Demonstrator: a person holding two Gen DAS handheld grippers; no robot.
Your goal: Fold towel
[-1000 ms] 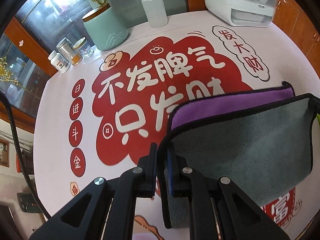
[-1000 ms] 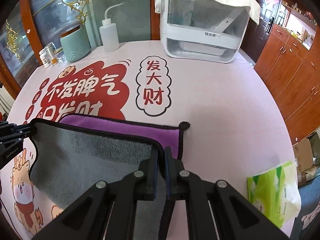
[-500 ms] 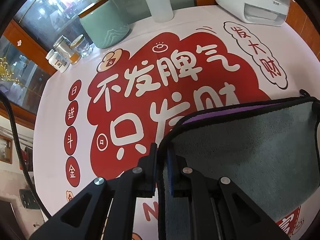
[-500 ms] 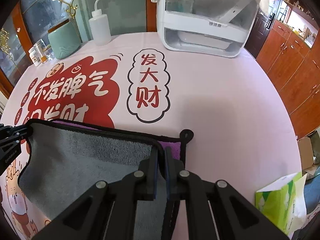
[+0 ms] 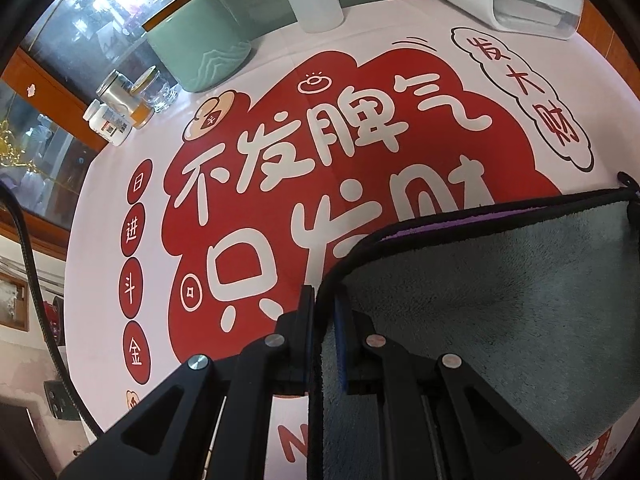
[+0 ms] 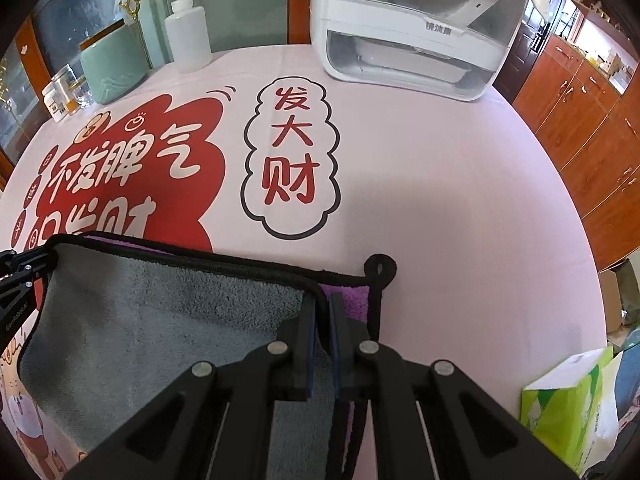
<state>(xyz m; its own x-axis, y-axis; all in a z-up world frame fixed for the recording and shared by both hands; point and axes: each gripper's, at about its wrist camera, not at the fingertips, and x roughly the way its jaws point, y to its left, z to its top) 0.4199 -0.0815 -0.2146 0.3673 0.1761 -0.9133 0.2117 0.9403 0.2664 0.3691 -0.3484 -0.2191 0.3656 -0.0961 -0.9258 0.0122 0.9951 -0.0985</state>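
Observation:
The towel (image 5: 500,288) is grey on one face and purple on the other, with black trim. It lies folded over on the printed tablecloth, grey face up, and it also shows in the right wrist view (image 6: 160,320). Only a thin purple strip (image 5: 460,226) shows along the far edge. My left gripper (image 5: 322,300) is shut on the towel's near left corner. My right gripper (image 6: 322,308) is shut on the near right corner, just short of the black hanging loop (image 6: 380,270). The left gripper shows at the left edge of the right wrist view (image 6: 20,276).
A white appliance (image 6: 408,32), a squeeze bottle (image 6: 188,36), a green canister (image 6: 112,68) and small jars (image 5: 116,108) stand along the table's far side. A green tissue box (image 6: 568,404) sits at the right edge. Wooden cabinets (image 6: 592,128) stand beyond.
Both grippers carried the grey upper layer forward over the purple lower layer. The visible purple band shrank to a thin strip as the top edge came close to the far edge.

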